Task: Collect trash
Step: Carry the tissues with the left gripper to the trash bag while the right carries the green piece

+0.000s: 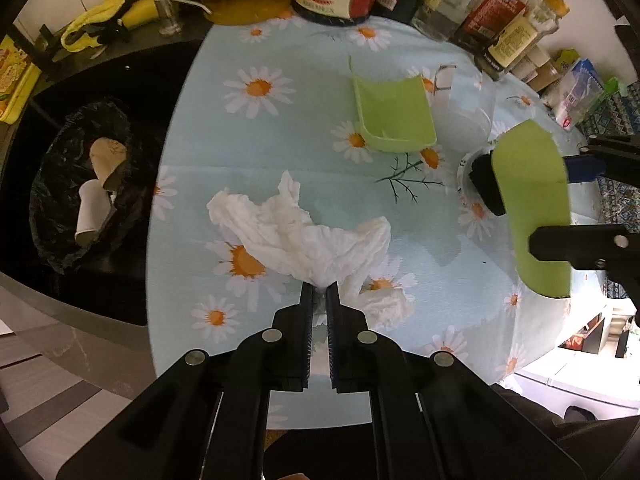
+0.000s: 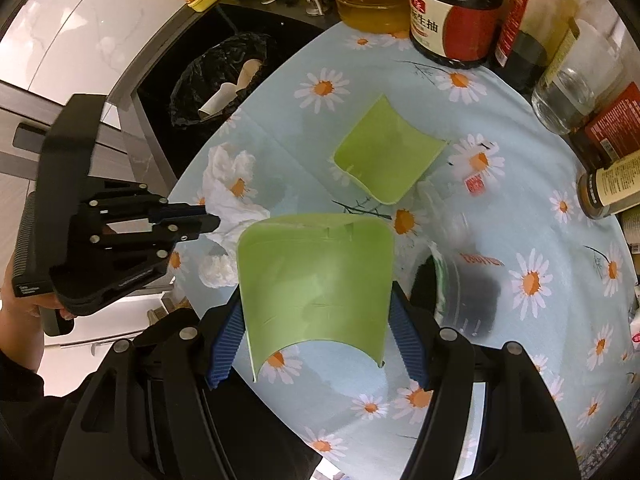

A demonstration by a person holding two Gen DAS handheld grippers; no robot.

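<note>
Round table w/ daisy cloth, bottles at back, grey floor, white cabinets.

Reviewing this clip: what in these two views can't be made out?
- Left wrist: tissue fold between the left gripper fingers, hidden.
- Right wrist: clear container, blurred, partly behind the green piece.
- Both: bin contents below the cups, dark.

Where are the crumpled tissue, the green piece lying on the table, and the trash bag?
crumpled tissue [image 1: 304, 232], left wrist view, middle of the white wad.
green piece lying on the table [image 2: 386, 166], right wrist view, its inner face.
trash bag [image 1: 52, 208], left wrist view, black liner's near wall.
</note>
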